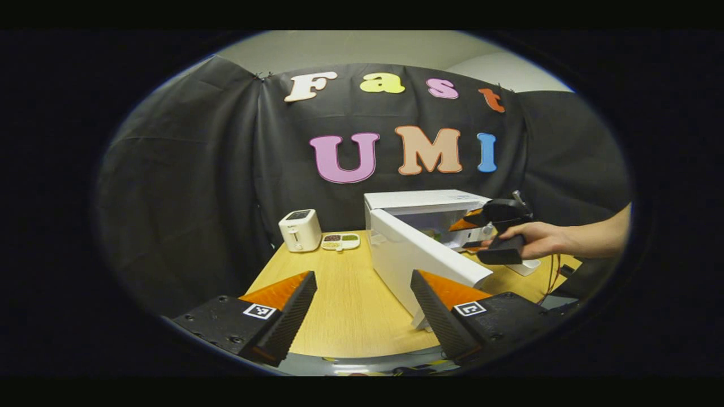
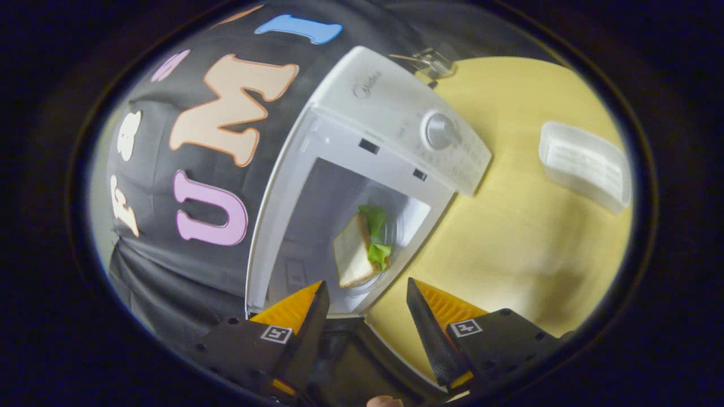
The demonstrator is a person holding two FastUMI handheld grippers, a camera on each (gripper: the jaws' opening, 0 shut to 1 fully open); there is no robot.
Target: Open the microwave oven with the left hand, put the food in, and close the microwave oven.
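Note:
The white microwave (image 1: 424, 203) stands on the wooden table with its door (image 1: 424, 257) swung wide open toward me. In the left gripper view my left gripper (image 1: 362, 316) hangs open over the table, just left of the door's edge, with nothing in it. A hand holds the right gripper (image 1: 481, 223) in front of the microwave's opening. In the right gripper view a sandwich with lettuce (image 2: 359, 249) lies on the glass plate inside the microwave (image 2: 367, 96). My right gripper (image 2: 365, 316) is open and empty just outside the cavity, above the door's dark window (image 2: 350, 353).
A white toaster (image 1: 300, 230) and a small tray of food (image 1: 340, 241) stand at the table's back left. A white plastic container (image 2: 585, 167) lies on the table (image 2: 509, 237) right of the microwave. The control knob (image 2: 441, 131) faces the right gripper.

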